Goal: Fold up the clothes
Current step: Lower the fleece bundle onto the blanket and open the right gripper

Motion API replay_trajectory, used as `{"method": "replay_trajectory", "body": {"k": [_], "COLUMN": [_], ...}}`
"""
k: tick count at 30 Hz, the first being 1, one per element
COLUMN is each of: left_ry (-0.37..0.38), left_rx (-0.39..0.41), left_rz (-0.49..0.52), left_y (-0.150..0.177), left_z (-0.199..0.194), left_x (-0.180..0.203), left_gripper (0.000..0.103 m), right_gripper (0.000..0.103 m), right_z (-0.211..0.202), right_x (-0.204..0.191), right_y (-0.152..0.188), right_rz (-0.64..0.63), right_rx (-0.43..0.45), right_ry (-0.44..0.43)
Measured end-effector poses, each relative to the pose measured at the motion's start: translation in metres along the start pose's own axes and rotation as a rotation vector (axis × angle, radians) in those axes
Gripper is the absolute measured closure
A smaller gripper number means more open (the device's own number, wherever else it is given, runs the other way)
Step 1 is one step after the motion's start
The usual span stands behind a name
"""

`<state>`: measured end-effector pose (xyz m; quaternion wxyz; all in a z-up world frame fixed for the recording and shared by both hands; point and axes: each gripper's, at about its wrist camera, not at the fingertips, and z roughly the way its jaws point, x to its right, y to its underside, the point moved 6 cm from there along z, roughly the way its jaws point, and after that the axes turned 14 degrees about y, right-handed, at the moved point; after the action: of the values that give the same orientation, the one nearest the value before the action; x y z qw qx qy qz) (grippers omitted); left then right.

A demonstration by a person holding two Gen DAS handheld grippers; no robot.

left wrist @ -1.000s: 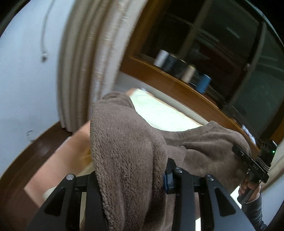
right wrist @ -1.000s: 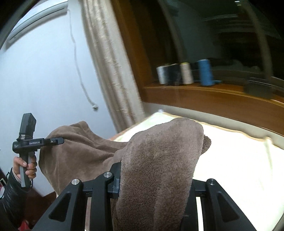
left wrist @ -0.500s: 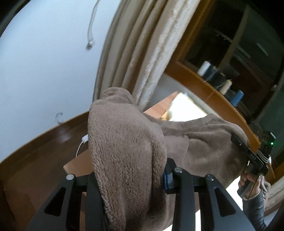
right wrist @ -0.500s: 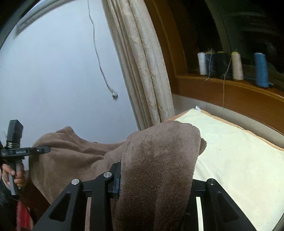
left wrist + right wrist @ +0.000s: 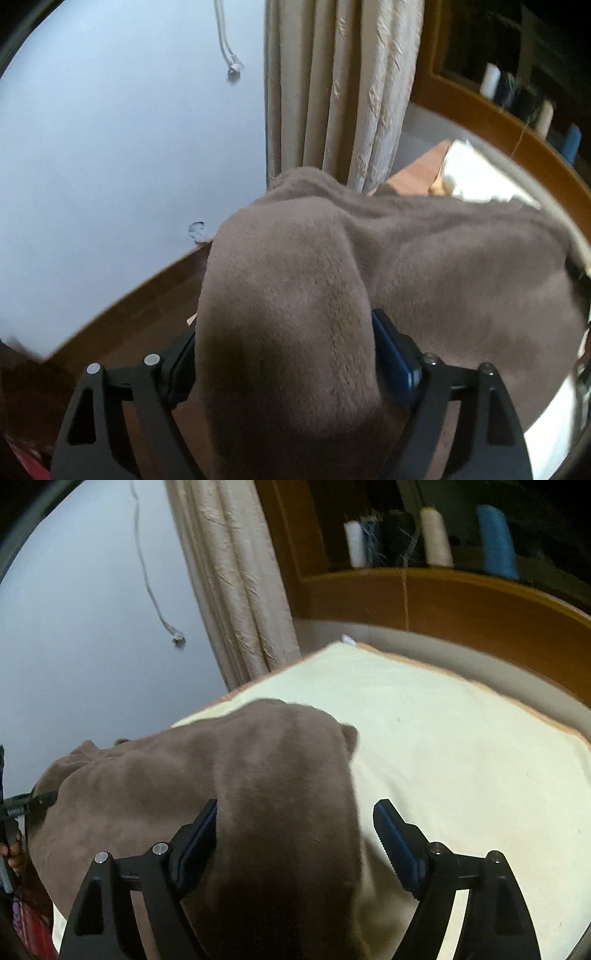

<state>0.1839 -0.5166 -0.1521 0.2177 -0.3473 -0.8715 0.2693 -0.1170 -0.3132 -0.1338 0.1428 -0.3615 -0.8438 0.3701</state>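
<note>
Between left gripper [image 5: 284, 365] fingers [image 5: 393, 360], brown fleece garment [image 5: 424, 266], fingertips hidden.

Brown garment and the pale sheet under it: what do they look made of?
The brown garment looks like thick fleece or plush, matte, with a short fuzzy nap and soft rounded folds. The cream sheet looks like a smooth flat-woven cloth, perhaps cotton, matte with no visible pile; its exact fibre cannot be told. The left gripper is closed on the fleece; the right gripper is open.
</note>
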Motion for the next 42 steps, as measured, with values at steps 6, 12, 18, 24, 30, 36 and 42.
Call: {"method": "replay_trajectory", "body": {"k": [6, 12, 18, 24, 30, 36, 42], "left_ry": [-0.090, -0.106, -0.067, -0.028, 0.014, 0.031, 0.157], "left_rx": [0.101, 0.191, 0.141, 0.091, 0.053, 0.048, 0.112], "left_rz": [0.024, 0.036, 0.110, 0.185, 0.236, 0.188, 0.221], "left_y": [-0.006, -0.009, 0.015, 0.040, 0.058, 0.042, 0.009], "left_z": [-0.036, -0.064, -0.040, -0.017, -0.003, -0.008, -0.013], "left_x": [-0.001, 0.004, 0.029, 0.053, 0.068, 0.074, 0.129], "left_gripper": [0.017, 0.017, 0.015, 0.015, 0.015, 0.015, 0.015], "right_gripper": [0.019, 0.019, 0.019, 0.018, 0.016, 0.014, 0.014], "right_z": [-0.029, -0.074, -0.067, -0.023, -0.017, -0.020, -0.038], "right_x": [-0.006, -0.011, -0.060, -0.061, -0.059, -0.060, -0.058], "right_y": [-0.012, -0.030, -0.007, 0.035, 0.044, 0.046, 0.049], "right_rz": [-0.079, 0.017, -0.094, -0.160, -0.184, -0.191, -0.158], "right_rx": [0.083, 0.209, 0.145, -0.021, -0.066, -0.063, -0.021], "right_ry": [0.197, 0.142, -0.013, 0.064, 0.064, 0.071, 0.094]}}
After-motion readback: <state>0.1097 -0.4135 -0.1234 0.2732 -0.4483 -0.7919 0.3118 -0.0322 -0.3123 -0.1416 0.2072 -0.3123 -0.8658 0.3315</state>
